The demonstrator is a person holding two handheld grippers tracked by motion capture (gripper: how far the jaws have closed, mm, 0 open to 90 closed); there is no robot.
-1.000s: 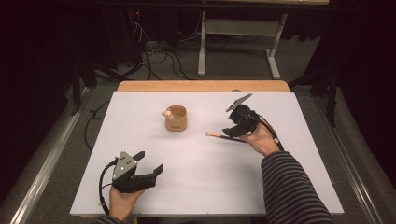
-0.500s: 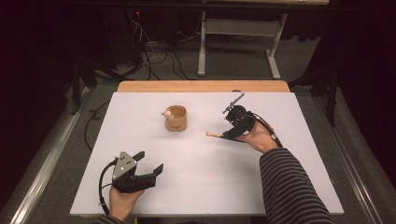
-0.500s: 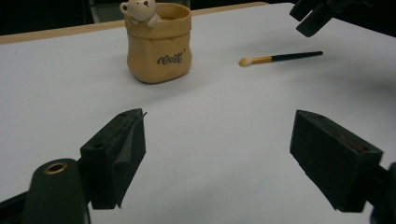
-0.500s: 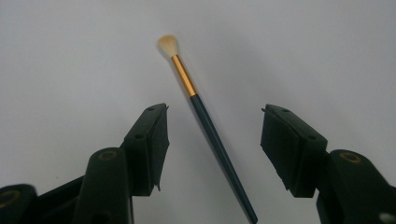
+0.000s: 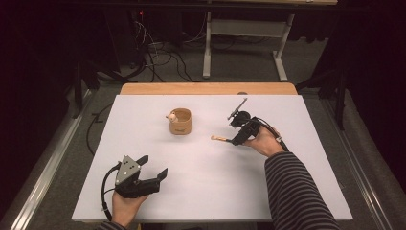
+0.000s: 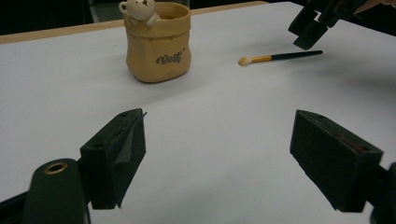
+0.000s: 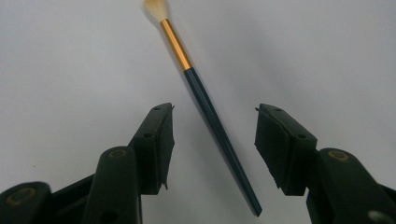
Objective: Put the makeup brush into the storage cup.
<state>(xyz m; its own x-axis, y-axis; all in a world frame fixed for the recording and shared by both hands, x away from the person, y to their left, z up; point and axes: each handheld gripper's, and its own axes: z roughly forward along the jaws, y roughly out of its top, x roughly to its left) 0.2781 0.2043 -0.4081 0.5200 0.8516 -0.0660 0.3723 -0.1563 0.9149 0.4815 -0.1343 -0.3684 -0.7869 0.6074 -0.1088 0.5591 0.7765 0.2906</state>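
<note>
Over the brush [image 7: 205,112], our right hand-held gripper [image 7: 214,140] has been narrowing, jaws straddling its handle untouched; next we squeeze and lift.

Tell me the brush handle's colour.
Dark blue, gold ferrule; the brush shows best in the right gripper view.

pouch [image 5: 180,122] on counter [image 5: 201,191], center toward far edge | brush [image 5: 219,138] just right of pouch, flat on counter | right gripper [image 5: 238,136] over brush handle
</note>
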